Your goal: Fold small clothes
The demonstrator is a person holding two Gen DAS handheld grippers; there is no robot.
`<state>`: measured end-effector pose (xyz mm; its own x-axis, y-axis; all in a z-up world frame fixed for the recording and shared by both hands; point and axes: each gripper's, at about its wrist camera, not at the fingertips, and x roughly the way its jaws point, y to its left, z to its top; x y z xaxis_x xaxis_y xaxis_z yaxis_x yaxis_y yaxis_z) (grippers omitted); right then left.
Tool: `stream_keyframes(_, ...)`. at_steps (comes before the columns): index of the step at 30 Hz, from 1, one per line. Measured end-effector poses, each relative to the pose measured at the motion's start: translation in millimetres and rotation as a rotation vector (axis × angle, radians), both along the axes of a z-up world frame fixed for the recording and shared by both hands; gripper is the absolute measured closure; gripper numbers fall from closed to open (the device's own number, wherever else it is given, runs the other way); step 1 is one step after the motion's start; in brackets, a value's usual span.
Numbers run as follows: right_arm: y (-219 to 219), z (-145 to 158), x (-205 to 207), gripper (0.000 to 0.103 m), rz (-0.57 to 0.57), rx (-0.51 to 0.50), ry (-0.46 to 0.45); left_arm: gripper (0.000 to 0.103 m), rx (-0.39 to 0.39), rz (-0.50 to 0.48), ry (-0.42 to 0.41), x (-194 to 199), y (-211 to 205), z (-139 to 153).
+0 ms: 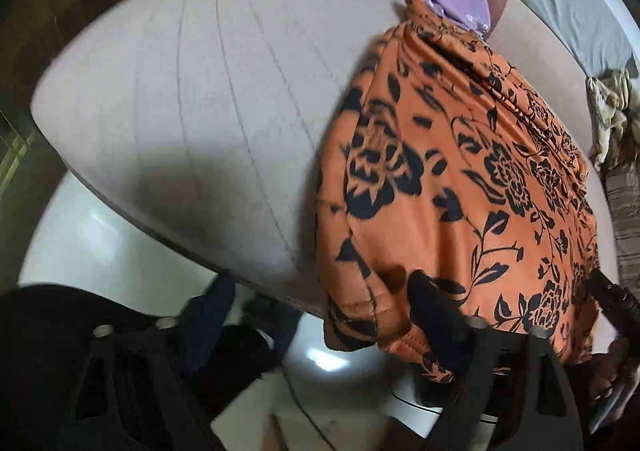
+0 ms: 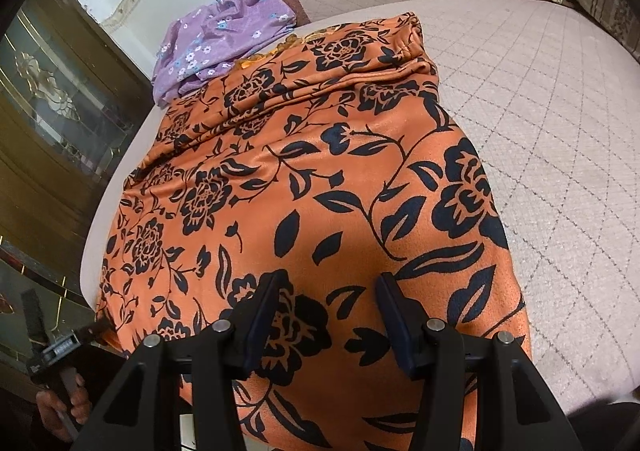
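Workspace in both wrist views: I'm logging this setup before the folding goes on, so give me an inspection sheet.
Surface: quilted pale cushion, mostly bare on one side.
Job's things: orange floral garment spread flat, near hem hanging over the edge; purple floral garment bunched at its far end.
Clutter: crumpled beige cloth at the far edge.
Tongs: left tongs open at the orange hem corner; right tongs open over the orange cloth.
Cables: nothing seen.
Surroundings: glass-fronted wooden cabinet, white wall.

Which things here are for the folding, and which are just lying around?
For the folding:
orange flowered garment
purple flowered garment
left gripper
right gripper

Just lying around:
grey cloth
crumpled beige cloth
glass-fronted cabinet
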<state>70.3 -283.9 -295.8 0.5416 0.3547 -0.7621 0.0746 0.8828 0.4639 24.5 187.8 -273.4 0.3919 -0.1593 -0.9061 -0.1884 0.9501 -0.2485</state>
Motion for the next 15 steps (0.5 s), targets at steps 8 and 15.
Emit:
stream_keyframes(8, -1.1, 0.5, -4.3, 0.048, 0.002, 0.003, -0.006, 0.072, -0.092, -0.034, -0.011, -3.2, -3.9, -2.7)
stream_keyframes(15, -46.6, 24.6, -26.8, 0.046, -0.089, 0.095, -0.060, 0.068, -0.081, -0.082, -0.027, 10.1, -13.4, 12.8)
